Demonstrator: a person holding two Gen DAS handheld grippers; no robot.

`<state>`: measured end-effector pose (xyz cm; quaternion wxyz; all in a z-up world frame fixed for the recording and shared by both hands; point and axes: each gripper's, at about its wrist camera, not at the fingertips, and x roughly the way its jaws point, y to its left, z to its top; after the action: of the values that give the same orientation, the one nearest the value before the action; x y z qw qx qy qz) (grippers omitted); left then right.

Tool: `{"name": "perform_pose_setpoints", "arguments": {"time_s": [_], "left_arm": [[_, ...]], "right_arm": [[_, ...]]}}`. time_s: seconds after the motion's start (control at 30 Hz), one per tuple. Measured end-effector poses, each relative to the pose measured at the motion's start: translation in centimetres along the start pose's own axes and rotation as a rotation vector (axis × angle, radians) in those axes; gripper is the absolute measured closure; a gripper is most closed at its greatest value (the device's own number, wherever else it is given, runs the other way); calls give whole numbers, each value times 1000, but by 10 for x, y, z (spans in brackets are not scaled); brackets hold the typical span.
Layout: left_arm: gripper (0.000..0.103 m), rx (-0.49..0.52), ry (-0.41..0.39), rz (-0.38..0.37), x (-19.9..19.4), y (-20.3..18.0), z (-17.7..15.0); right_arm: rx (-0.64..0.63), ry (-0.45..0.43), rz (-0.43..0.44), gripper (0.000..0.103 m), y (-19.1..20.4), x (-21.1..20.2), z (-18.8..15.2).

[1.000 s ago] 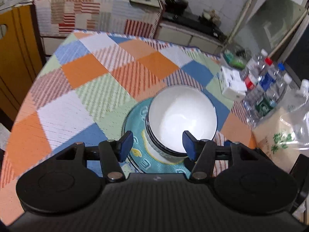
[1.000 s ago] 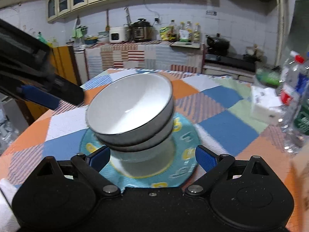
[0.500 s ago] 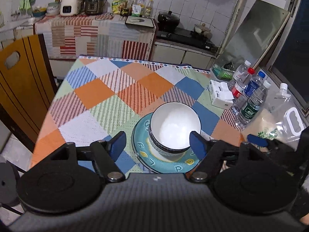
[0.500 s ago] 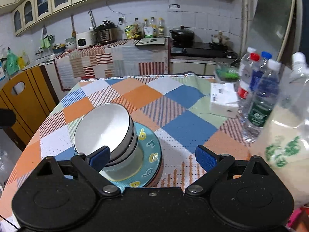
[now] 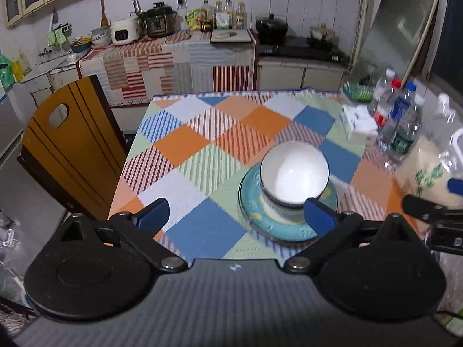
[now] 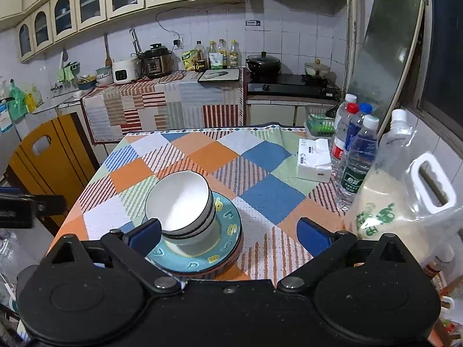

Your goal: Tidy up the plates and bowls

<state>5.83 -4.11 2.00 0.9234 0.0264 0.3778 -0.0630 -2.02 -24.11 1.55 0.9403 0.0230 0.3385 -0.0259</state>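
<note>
Your left gripper (image 5: 235, 214) tilts down over the table (image 5: 185, 147), its jaws just spread wide and empty; your right gripper (image 6: 228, 231) gapes too. The bowls (image 6: 181, 199) sit stacked on the plate (image 6: 228, 231) near the table's front edge.

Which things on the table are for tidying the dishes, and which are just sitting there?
For the job:
stacked bowls
teal plates under them

Just lying about:
tissue box
water bottles
big jug
green basket

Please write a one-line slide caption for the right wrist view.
Stacked white bowls on teal plates on a checked tablecloth, right gripper open above.
</note>
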Motion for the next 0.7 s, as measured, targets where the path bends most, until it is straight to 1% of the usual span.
{"name": "perform_pose_setpoints", "arguments": {"time_s": [0.2, 0.3, 0.43, 0.57, 0.7], "left_arm": [[2, 33, 20, 17, -7, -5, -6], [2, 40, 30, 20, -9, -6, -9], [2, 25, 50, 29, -7, -3, -11], [2, -1, 45, 39, -7, 2, -12], [2, 9, 51, 42, -6, 2, -14]], "right_arm": [[-26, 56, -10, 2, 8, -12, -4], [-47, 68, -23, 2, 12, -14, -8], [-47, 83, -27, 2, 15, -13, -11], [-46, 97, -35, 2, 16, -11, -13], [-51, 106, -38, 2, 19, -9, -14]]}}
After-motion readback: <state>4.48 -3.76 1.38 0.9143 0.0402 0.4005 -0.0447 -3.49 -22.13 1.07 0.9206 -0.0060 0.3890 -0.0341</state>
